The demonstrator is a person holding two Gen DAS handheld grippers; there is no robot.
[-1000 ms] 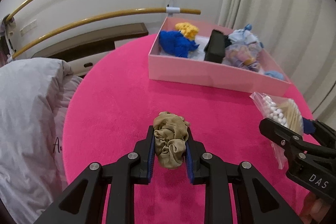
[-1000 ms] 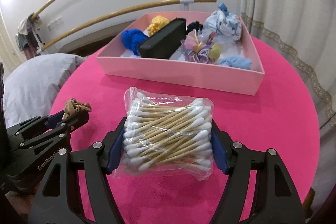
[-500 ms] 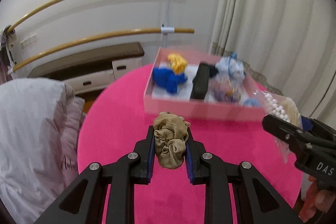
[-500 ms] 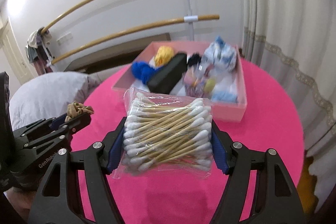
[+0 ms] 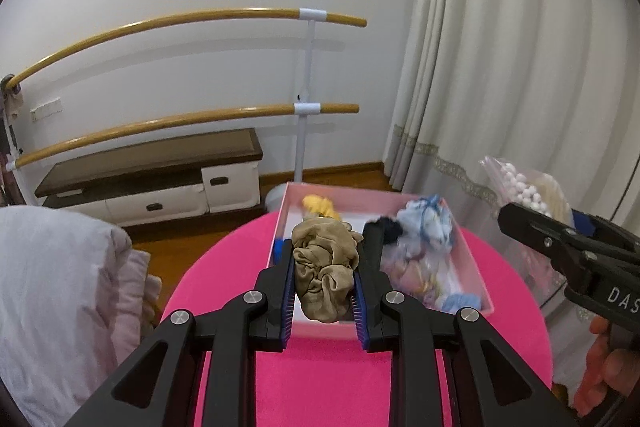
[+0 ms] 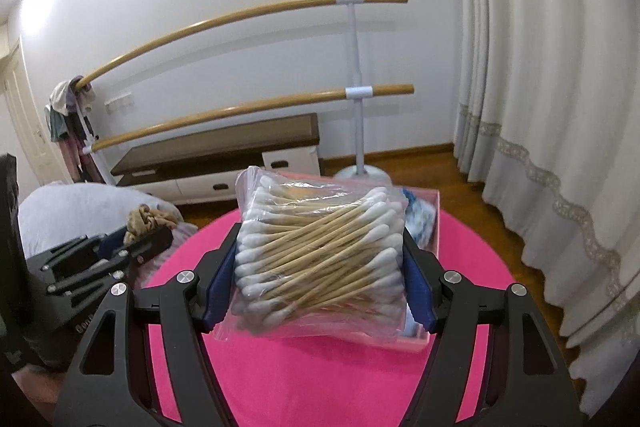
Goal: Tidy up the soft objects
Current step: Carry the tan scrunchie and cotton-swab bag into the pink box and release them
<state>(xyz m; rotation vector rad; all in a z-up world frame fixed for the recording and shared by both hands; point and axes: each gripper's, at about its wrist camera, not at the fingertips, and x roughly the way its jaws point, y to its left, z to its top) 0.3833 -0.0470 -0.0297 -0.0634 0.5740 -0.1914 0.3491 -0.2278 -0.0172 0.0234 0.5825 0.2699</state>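
The left gripper (image 5: 324,285) pinches a tan scrunchie (image 5: 325,273) above the pink box (image 5: 474,269) just ahead, likely for dropping in; the right gripper (image 6: 320,259) clamps a cotton-swab bag (image 6: 320,255) aloft, the box partly hidden behind it.

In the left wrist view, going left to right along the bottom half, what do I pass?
Grey bedding → left gripper clamping the tan scrunchie → pink box on the pink table → right gripper holding the cotton swab bag.
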